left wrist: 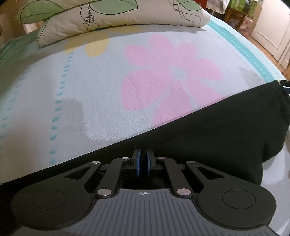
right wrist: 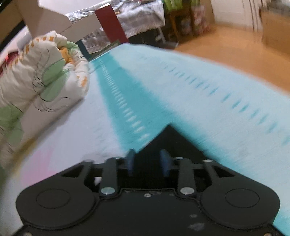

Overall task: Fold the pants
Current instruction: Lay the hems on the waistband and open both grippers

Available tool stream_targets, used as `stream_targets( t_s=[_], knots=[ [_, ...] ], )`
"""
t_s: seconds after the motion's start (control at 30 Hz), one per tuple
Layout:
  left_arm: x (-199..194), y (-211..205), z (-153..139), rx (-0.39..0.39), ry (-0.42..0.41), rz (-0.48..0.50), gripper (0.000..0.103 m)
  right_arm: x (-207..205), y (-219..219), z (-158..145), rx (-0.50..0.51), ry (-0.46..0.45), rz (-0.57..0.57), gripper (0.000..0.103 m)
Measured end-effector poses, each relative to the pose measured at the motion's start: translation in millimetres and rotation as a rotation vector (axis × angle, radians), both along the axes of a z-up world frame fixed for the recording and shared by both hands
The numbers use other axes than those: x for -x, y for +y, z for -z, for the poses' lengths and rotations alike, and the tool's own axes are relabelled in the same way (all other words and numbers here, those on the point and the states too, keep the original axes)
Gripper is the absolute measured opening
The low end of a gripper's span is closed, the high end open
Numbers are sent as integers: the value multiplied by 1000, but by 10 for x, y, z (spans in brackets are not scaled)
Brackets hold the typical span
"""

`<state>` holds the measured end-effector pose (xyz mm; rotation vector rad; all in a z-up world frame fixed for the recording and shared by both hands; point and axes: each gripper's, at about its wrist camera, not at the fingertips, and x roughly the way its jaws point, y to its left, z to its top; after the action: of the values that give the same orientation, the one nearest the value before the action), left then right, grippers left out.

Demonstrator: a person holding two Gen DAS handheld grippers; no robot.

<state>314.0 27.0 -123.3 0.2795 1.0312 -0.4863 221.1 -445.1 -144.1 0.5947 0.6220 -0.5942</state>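
Note:
Black pants (left wrist: pixel 208 127) lie flat across the near part of the bed, and their far edge runs slantwise from lower left to upper right. My left gripper (left wrist: pixel 143 158) is at that edge, its blue pads pressed together on the fabric. In the blurred right wrist view, a pointed corner of the pants (right wrist: pixel 168 138) lies on the turquoise stripe. My right gripper (right wrist: pixel 147 161) stands open over it. Its blue pads are well apart, with the black cloth between them and not pinched.
The blanket (left wrist: pixel 90 81) is pale with a big pink flower and turquoise dashes. A cream and green pillow (left wrist: pixel 108 14) lies at the far end, and a bunched quilt (right wrist: pixel 45 72) is on the left. The bed's edge drops to a wooden floor (right wrist: pixel 226 50) at the right.

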Motion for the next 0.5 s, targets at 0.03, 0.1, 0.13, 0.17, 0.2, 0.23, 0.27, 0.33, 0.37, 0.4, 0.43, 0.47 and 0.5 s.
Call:
stream_targets(
  t_s=[0.03, 0.1, 0.13, 0.17, 0.2, 0.23, 0.27, 0.33, 0.37, 0.4, 0.43, 0.47, 0.5],
  knots=[
    [-4, -16, 6, -5, -2, 1, 8, 49, 26, -36, 76, 46, -15, 44],
    [-5, -33, 4, -10, -1, 2, 8, 127, 63, -50, 189, 125, -85, 48],
    [-5, -38, 5, -12, -2, 2, 8, 167, 82, -40, 228, 152, -122, 48],
    [-5, -43, 6, -13, -3, 2, 8, 214, 97, -19, 259, 175, -154, 48],
    [-2, -46, 5, -14, -5, 2, 8, 260, 108, 4, 283, 191, -181, 48],
    [-1, -45, 5, -16, -7, 2, 8, 301, 101, 23, 298, 193, -206, 48],
    [0, -46, 5, -18, -8, 2, 8, 330, 80, 36, 305, 187, -223, 48],
    [-1, -51, 8, -21, -10, 3, 8, 344, 25, 23, 319, 163, -245, 48],
    [-4, -55, 10, -23, -11, 2, 8, 318, -20, 8, 322, 143, -263, 48],
    [-5, -58, 11, -24, -12, 2, 8, 292, -59, -6, 322, 129, -281, 48],
    [-5, -63, 11, -27, -13, 2, 8, 253, -88, -28, 314, 116, -307, 48],
    [-4, -67, 13, -28, -13, 1, 8, 199, -119, -40, 304, 106, -330, 48],
    [-6, -72, 15, -31, -14, 0, 8, 140, -147, -37, 298, 102, -349, 48]
  ],
)
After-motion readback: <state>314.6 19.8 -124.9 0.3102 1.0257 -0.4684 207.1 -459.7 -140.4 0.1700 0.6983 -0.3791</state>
